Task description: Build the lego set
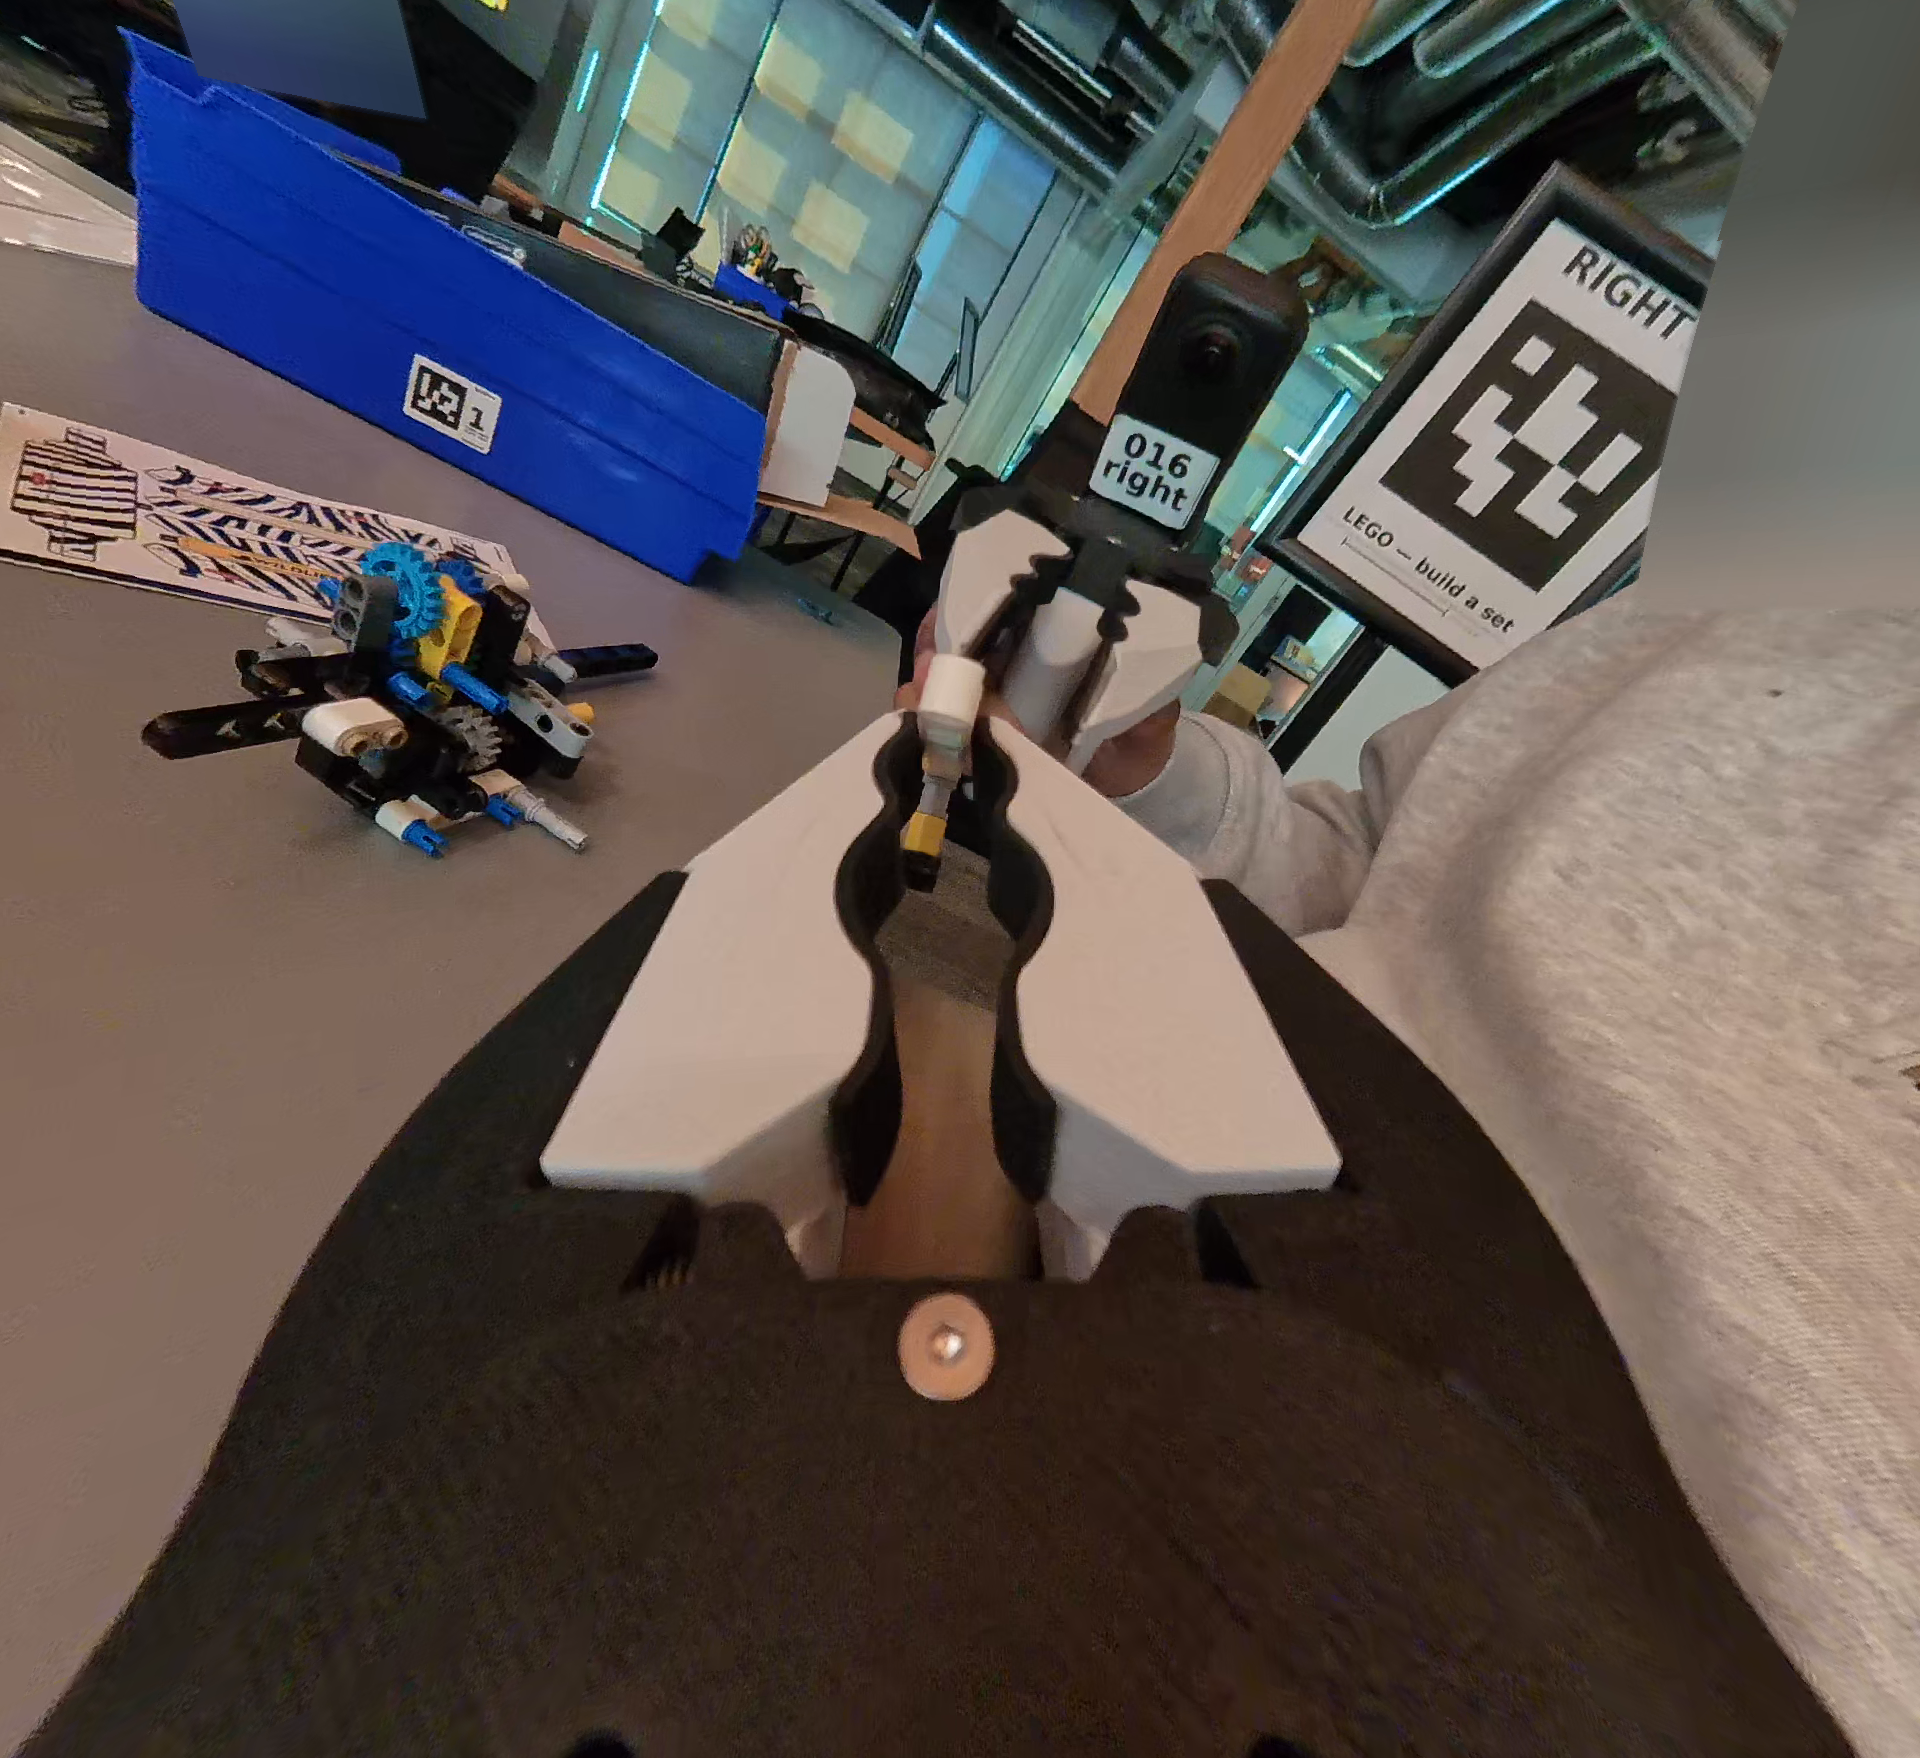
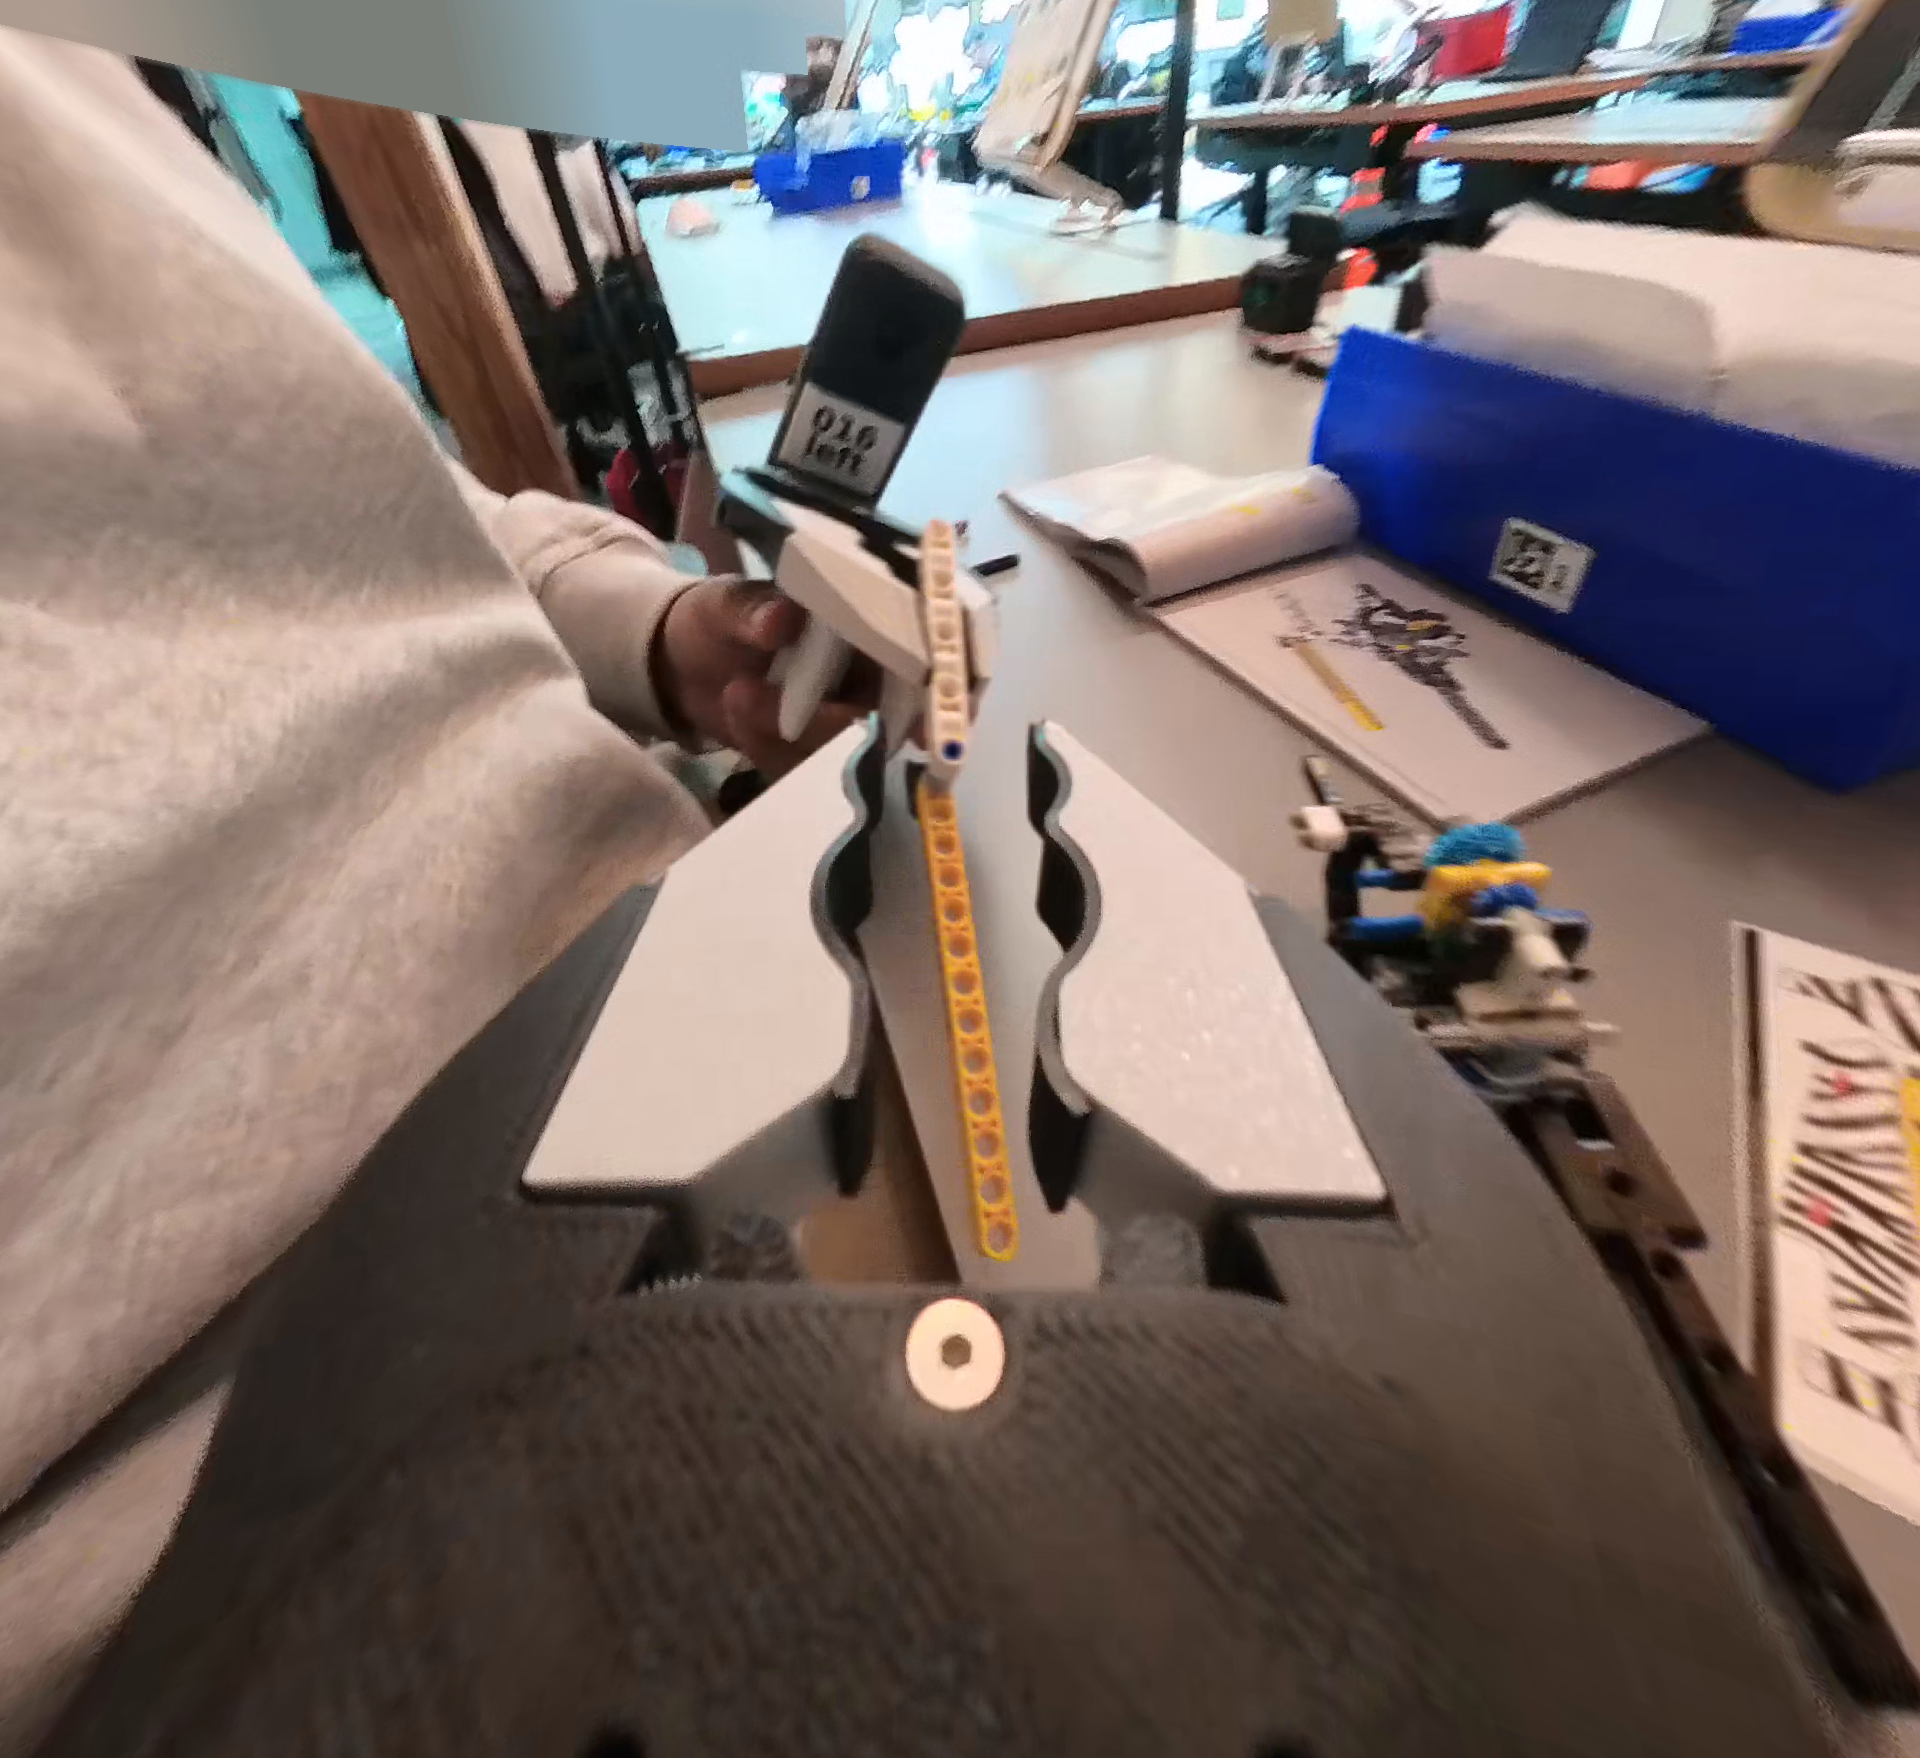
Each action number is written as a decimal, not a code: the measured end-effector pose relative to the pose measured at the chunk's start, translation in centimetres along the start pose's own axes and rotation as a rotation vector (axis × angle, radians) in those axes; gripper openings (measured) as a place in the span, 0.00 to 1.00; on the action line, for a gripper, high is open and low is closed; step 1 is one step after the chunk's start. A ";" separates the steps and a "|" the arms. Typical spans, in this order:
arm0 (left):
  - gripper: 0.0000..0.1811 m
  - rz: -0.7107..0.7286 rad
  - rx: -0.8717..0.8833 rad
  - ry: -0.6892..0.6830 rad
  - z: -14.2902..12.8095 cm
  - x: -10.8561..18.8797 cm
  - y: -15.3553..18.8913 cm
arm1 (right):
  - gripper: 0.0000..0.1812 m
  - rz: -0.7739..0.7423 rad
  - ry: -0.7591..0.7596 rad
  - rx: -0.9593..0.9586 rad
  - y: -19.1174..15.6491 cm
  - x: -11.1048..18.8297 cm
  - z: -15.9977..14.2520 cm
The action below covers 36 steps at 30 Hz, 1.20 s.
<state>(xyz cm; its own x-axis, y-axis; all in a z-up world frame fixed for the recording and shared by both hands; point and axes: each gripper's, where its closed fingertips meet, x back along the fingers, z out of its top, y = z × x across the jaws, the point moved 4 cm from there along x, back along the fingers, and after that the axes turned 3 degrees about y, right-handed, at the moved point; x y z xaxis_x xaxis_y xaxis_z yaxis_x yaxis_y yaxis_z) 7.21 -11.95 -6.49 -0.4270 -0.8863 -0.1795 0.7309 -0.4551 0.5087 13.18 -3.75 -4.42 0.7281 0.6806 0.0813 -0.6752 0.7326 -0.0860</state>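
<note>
Left claw is clenching a long white-and-yellow perforated lego beam, lifted above the grey bench. Right claw is standing released around the beam's yellow half. The partly built black, blue and yellow lego model is resting on the bench beside the blue plastic bin.

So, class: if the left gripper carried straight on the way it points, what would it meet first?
Probably the right gripper, facing it just beyond the beam the left gripper holds; depth is uncertain.
</note>
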 end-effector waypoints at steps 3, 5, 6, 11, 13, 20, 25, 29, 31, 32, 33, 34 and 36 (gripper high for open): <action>0.04 -0.002 -0.002 -0.011 -0.1 -0.1 0.0 | 0.13 0.048 -0.034 -0.001 -1.1 -1.0 -0.5; 0.03 -0.002 0.001 -0.010 -0.1 -0.1 0.0 | 0.13 0.068 -0.039 -0.027 -1.2 -1.3 -0.7; 0.03 -0.001 0.000 -0.011 -0.1 -0.1 0.0 | 0.14 0.074 -0.043 -0.035 -1.2 -1.4 -0.8; 0.03 0.001 -0.020 -0.010 -0.3 -0.3 0.2 | 0.13 0.066 -0.073 -0.036 -1.3 -1.9 -1.4; 0.03 -0.001 -0.023 -0.010 -0.3 -0.4 0.3 | 0.12 0.066 -0.080 -0.041 -1.3 -2.1 -1.5; 0.03 0.012 -0.031 -0.005 -0.4 -0.6 0.3 | 0.04 0.036 -0.084 -0.062 -0.8 -2.2 -1.7; 0.03 0.006 -0.021 0.016 -0.2 -0.6 0.3 | 0.11 0.058 -0.087 -0.120 -0.5 -2.3 -2.1; 0.03 -0.004 -0.021 0.022 -0.2 -0.6 0.4 | 0.07 0.068 -0.088 -0.131 -0.6 -2.6 -2.2; 0.03 -0.008 -0.023 0.022 -0.2 -0.6 0.5 | 0.04 0.052 -0.087 -0.117 -0.5 -2.6 -2.2; 0.03 -0.009 -0.026 0.023 -0.2 -0.6 0.5 | 0.04 0.053 -0.087 -0.117 -0.5 -2.6 -2.1; 0.03 -0.012 -0.028 0.027 -0.2 -0.5 0.6 | 0.04 0.057 -0.086 -0.122 -0.6 -2.6 -2.1; 0.03 -0.014 -0.029 0.032 -0.1 -0.5 0.6 | 0.04 0.061 -0.082 -0.128 -0.6 -2.6 -2.1; 0.03 -0.027 -0.028 0.043 -0.1 -0.5 0.8 | 0.04 0.071 -0.075 -0.137 -0.6 -2.5 -2.1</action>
<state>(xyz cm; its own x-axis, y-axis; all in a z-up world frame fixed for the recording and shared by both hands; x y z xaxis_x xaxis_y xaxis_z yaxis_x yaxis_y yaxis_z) 8.02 -11.85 -6.06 -0.4242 -0.8762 -0.2289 0.7340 -0.4807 0.4797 12.01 -5.92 -6.63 0.6648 0.7331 0.1434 -0.6986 0.6782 -0.2281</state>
